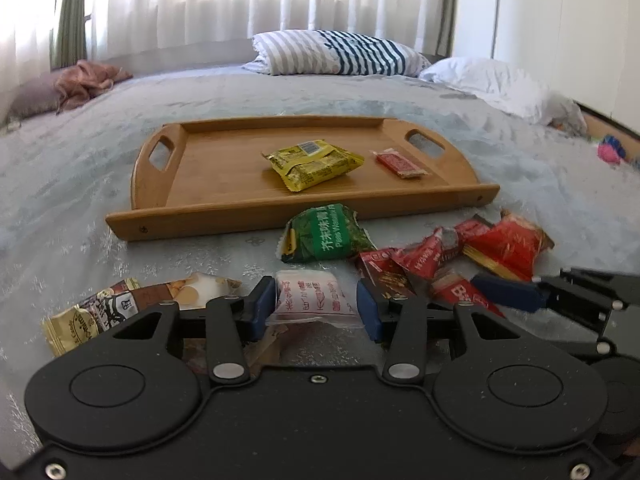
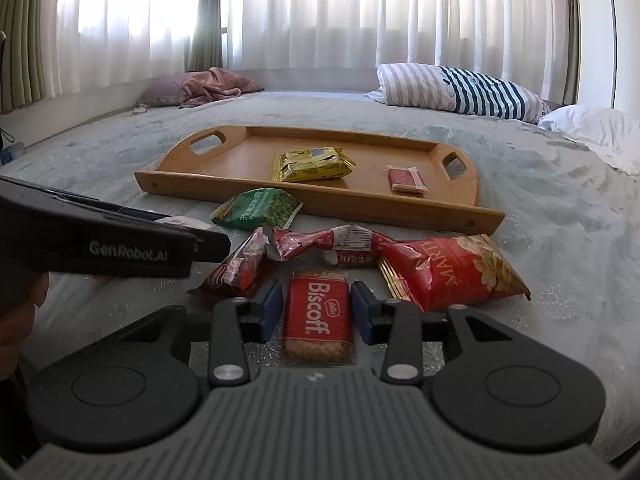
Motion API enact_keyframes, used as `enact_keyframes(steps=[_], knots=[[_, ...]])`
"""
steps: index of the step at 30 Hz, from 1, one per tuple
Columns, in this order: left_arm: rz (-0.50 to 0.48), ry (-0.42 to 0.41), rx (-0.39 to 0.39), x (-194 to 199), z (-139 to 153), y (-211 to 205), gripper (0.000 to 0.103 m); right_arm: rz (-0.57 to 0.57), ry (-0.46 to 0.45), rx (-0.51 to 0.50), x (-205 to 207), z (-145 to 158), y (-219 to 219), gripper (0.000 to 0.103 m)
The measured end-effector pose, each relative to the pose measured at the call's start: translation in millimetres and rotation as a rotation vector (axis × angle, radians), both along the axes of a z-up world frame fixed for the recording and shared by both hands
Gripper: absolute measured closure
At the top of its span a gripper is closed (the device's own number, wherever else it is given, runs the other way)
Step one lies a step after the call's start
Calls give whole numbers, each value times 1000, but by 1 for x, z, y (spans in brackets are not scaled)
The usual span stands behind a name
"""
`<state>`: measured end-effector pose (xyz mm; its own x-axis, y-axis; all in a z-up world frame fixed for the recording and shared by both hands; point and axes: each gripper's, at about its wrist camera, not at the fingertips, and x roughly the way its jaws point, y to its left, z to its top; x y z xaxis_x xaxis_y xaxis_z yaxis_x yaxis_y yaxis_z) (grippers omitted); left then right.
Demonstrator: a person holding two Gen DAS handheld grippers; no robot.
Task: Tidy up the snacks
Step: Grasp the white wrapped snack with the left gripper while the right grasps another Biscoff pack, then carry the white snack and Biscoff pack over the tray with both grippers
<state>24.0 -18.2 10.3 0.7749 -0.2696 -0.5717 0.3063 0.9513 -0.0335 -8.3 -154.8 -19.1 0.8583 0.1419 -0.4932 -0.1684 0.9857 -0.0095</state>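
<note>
Nearest, the left gripper (image 1: 316,304) has its fingers spread to either side of a white packet (image 1: 310,298), not yet pinching it. The right gripper (image 2: 316,308) likewise straddles the Biscoff biscuit (image 2: 318,316), fingers released, with the biscuit's long axis running along them, so closing would catch its narrow width. Both snacks lie on the bed (image 2: 560,216). Beyond the loose pile, the wooden tray (image 1: 224,210) holds a yellow packet (image 1: 314,162) and a small red bar (image 1: 400,164).
</note>
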Motion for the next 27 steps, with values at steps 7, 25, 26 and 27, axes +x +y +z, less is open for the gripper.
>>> enact_keyframes(steps=[7,25,26,27], knots=[[13,-24,16,-8,0,-7,62,20,2,-17,0,2,3,65],[105,-95,-45,2,35,9,63,30,-41,32,13,39,7,65],[113,-96,-49,4,36,10,63,30,-40,33,14,40,8,65],[118,-97,-51,6,36,12,63,31,-41,35,17,41,8,65]])
